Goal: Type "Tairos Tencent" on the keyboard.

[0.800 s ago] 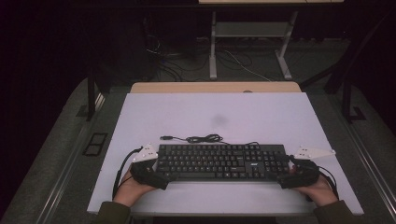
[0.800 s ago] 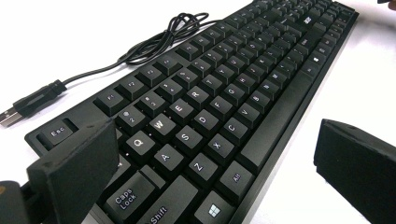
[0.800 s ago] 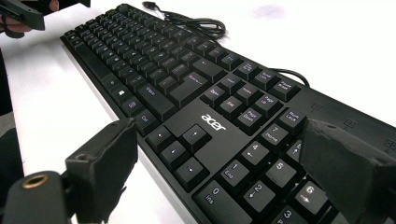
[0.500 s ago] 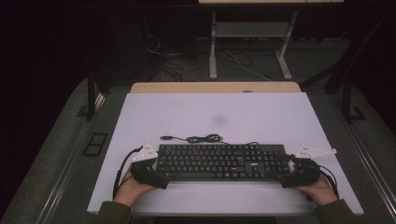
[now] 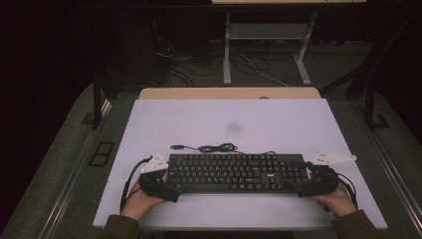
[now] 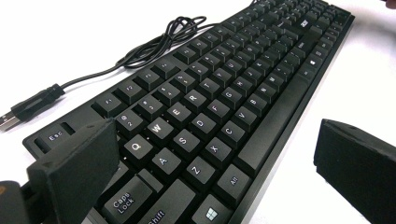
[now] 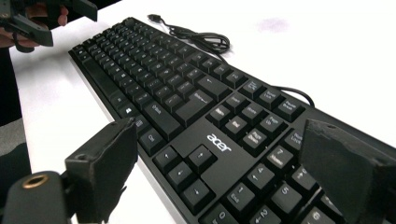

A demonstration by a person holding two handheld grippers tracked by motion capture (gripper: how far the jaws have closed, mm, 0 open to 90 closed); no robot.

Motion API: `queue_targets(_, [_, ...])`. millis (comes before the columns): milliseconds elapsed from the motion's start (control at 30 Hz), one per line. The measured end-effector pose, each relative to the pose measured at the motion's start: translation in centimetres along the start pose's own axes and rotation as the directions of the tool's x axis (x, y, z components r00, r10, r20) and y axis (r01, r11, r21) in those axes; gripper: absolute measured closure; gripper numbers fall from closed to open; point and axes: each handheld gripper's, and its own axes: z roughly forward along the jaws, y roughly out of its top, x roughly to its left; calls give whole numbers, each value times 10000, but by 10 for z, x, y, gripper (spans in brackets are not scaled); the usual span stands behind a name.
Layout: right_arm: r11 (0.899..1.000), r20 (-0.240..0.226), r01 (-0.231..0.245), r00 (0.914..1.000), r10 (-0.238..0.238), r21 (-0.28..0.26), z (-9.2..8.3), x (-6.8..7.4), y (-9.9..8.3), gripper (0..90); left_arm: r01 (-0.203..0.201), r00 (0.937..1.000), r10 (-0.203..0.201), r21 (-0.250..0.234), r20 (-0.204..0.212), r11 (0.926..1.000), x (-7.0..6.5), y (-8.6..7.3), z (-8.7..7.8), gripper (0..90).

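Note:
A black Acer keyboard [image 5: 234, 173] lies flat near the front of the white tabletop [image 5: 229, 117], its cable [image 5: 214, 148] coiled just behind it. My left gripper [image 5: 168, 185] is at the keyboard's left end. In the left gripper view its jaws stand wide apart [image 6: 215, 133], one over the Tab corner, the other on the table off the front edge. My right gripper [image 5: 306, 186] is at the right end; its jaws [image 7: 224, 133] straddle the arrow keys and number pad. Both are open and neither clamps the keyboard [image 7: 187, 102].
The USB plug [image 6: 28, 107] rests loose on the table behind the keyboard's left end. A wooden strip [image 5: 229, 93] borders the far table edge. Beyond it stand a metal desk frame [image 5: 226, 55] and floor cables. A faint smudge [image 5: 233, 128] marks the bare middle.

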Motion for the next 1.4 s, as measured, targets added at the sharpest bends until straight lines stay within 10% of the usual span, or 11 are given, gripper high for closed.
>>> queue_targets(1400, [9993, -844, -43, 9964, 11, -374, 26, 9, 20, 114, 77, 10000, -75, -255, 60, 9996, 0, 8, 6, 0])
